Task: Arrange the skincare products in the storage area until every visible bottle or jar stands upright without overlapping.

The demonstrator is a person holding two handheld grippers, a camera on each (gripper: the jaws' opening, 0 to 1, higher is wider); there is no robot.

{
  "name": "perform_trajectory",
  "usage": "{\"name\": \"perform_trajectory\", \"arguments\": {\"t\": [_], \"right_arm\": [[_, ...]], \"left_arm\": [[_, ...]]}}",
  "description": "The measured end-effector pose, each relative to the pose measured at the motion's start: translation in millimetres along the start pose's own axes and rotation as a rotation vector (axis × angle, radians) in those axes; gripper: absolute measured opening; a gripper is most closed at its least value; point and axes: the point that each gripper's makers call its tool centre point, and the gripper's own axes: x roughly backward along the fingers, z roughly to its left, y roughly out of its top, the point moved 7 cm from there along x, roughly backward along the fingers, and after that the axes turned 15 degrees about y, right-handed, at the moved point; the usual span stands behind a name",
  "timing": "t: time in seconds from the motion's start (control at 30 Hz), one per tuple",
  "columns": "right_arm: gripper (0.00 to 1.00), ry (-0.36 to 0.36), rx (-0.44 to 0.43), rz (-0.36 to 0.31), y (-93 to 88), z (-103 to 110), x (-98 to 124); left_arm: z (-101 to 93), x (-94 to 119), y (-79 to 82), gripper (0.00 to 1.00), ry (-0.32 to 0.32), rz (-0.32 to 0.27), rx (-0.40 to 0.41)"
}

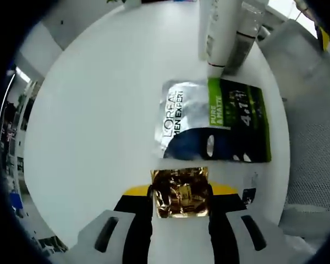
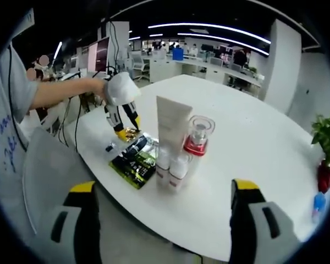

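My left gripper (image 1: 181, 193) is shut on a crinkled gold foil sachet (image 1: 181, 186) just above the white table (image 1: 93, 121). Beyond it a silver, black and green L'Oreal sachet (image 1: 214, 121) lies flat. A tall white tube (image 1: 217, 30) and a clear bottle (image 1: 245, 33) stand upright behind that. In the right gripper view, a person's hand holds the left gripper (image 2: 126, 131) with the gold sachet (image 2: 130, 132) beside the flat sachet (image 2: 133, 159). The white tube (image 2: 172, 129), the clear bottle with a red collar (image 2: 198, 137) and small white bottles (image 2: 170, 168) stand together. My right gripper (image 2: 162, 212) is open, off the table's near edge.
The round white table (image 2: 253, 148) reaches far to the right. A potted plant (image 2: 324, 140) and a small blue item (image 2: 318, 203) sit at its far right. A grey chair (image 1: 313, 143) is beside the table. Office desks and monitors stand behind.
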Motion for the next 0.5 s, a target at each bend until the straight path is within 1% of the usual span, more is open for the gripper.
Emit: {"name": "perform_trajectory", "arguments": {"t": [0.2,0.3,0.5], "right_arm": [[1.00,-0.002,-0.007,0.003,-1.8,-0.5,-0.8],[1.00,-0.004,-0.007,0.008,-2.5,-0.9,-1.2],[1.00,-0.008,-0.009,0.007,-2.5,-1.5,-0.8]], "left_arm": [[-1.9,-1.6,3.0,0.36,-0.024,-0.009,-0.019],[-1.8,-1.7,4.1,0.36,-0.032,-0.014,-0.046],[-3.5,-2.3,5.3,0.36,-0.062,-0.017,-0.068]]}}
